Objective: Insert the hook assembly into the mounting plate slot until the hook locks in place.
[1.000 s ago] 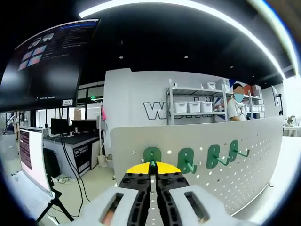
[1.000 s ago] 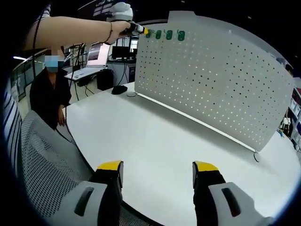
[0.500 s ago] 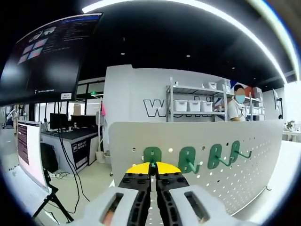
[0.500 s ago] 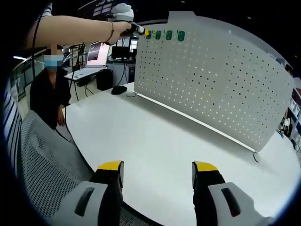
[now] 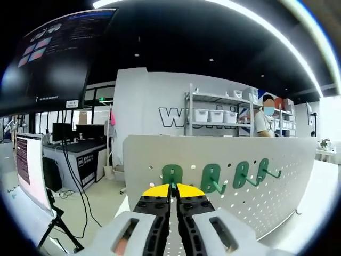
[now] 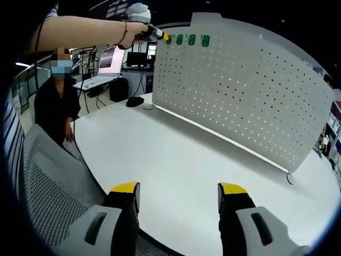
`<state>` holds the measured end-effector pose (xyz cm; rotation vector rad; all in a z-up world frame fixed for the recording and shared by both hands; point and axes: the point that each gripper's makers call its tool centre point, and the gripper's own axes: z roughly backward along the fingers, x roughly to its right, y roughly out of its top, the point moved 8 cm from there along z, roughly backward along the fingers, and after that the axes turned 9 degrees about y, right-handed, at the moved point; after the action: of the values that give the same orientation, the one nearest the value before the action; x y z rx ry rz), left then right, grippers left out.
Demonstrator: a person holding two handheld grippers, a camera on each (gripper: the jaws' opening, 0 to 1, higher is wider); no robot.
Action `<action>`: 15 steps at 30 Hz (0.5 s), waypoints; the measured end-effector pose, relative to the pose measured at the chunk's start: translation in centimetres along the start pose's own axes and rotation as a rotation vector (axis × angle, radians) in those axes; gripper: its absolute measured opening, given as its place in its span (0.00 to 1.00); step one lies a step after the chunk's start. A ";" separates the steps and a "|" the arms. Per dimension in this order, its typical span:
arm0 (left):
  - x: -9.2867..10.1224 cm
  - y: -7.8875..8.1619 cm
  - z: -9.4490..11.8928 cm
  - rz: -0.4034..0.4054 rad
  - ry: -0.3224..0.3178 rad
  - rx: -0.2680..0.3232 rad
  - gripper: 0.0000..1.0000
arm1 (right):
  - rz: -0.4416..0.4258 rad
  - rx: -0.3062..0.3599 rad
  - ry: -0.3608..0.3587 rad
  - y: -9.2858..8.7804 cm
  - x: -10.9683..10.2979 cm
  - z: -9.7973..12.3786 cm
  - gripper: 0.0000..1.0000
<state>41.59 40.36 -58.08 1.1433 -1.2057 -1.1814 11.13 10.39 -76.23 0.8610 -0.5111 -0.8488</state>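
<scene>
Left gripper (image 5: 171, 188) had its jaws pressed together on the leftmost green hook (image 5: 171, 175), holding it against the top-left corner of the white perforated mounting plate (image 5: 277, 197), beside three other hooks (image 5: 242, 174). Right gripper (image 6: 179, 193) waited with jaws apart over the white table (image 6: 176, 154). Insertion seemed in progress; next probably a firm push until it locks.
</scene>
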 end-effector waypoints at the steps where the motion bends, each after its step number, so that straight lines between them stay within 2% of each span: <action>1: 0.0 0.1 0.3 0.003 -0.010 0.000 0.05 | 0.001 0.001 -0.001 0.0 0.0 0.0 0.57; 6: -0.4 0.8 1.3 0.013 -0.044 -0.005 0.23 | 0.000 0.009 -0.004 0.1 0.0 0.1 0.57; 13: -0.5 1.6 3.7 0.012 -0.084 -0.010 0.48 | 0.009 0.023 -0.006 0.3 -0.1 0.2 0.58; 15: 0.4 1.7 5.7 0.005 -0.106 -0.020 0.53 | 0.007 0.026 -0.011 0.3 0.0 0.3 0.58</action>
<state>35.95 40.02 -56.20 1.0739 -1.2733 -1.2610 11.09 10.38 -75.81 0.8776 -0.5357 -0.8425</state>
